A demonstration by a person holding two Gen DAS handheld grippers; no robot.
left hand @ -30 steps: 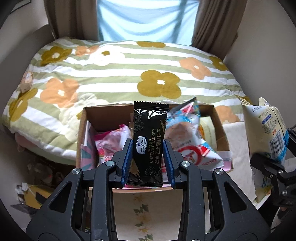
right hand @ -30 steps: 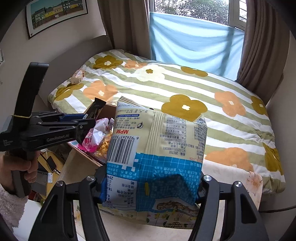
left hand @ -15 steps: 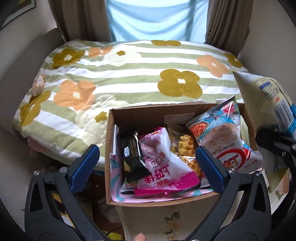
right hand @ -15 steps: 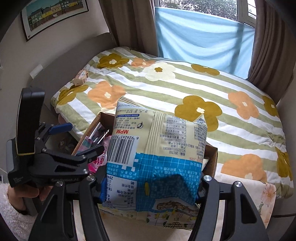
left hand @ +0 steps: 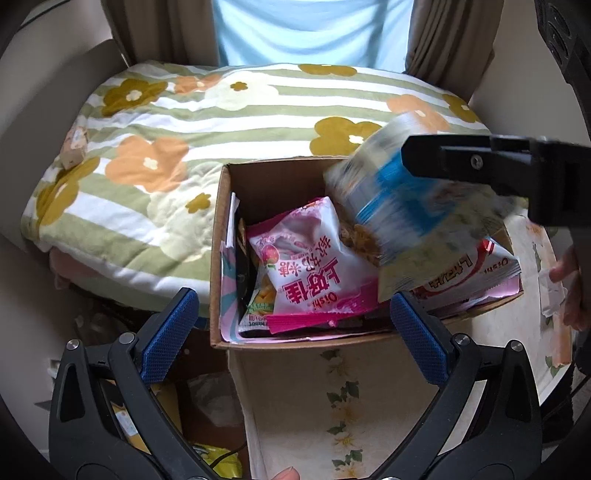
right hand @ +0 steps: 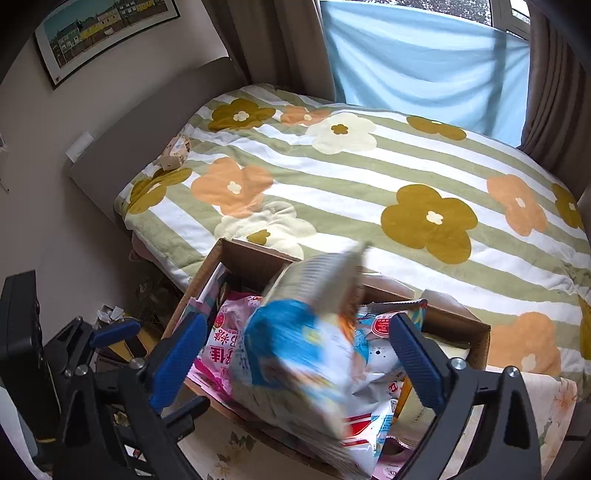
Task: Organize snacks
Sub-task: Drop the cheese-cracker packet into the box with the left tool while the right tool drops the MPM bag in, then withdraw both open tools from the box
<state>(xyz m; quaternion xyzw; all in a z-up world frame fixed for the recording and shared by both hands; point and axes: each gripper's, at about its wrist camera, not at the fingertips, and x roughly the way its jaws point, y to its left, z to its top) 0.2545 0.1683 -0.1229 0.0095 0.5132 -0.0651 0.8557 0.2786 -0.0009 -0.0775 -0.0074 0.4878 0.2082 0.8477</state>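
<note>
We count one cardboard box point(left hand: 218, 254), two claws, and at least five snack packets around it. The box sits on a floral-patterned surface point(left hand: 332, 398) with the bed point(left hand: 221, 110) just beyond its far wall.

Starting at the box's left wall, a black cracker packet point(left hand: 243, 269) stands on edge, squeezed against a white card. Just right of it a small green-and-yellow packet point(left hand: 260, 302) pokes out from under a pink Oishi bag point(left hand: 306, 269), which lies flat across the middle of the box. Toward the box's right wall lies a red-and-white Oishi bag point(left hand: 476, 273), partly covered. Above the middle and right of the box is a blue-and-cream snack bag point(left hand: 406, 214), blurred and tilted; whether it already rests on the other packets we cannot tell.

The left claw point(left hand: 291, 332) hovers over the box's near wall, spread wide and holding nothing. The right claw point(right hand: 295, 354) is over the box too, its blue pads released and apart on either side of the blue-and-cream bag, which neither pad grips.

Left of the box, on the bed near the headboard, a single small beige wrapped pack point(right hand: 175, 151) lies alone, well apart from the box. On the wall above and left of the box hangs one framed picture point(right hand: 107, 33).
</note>
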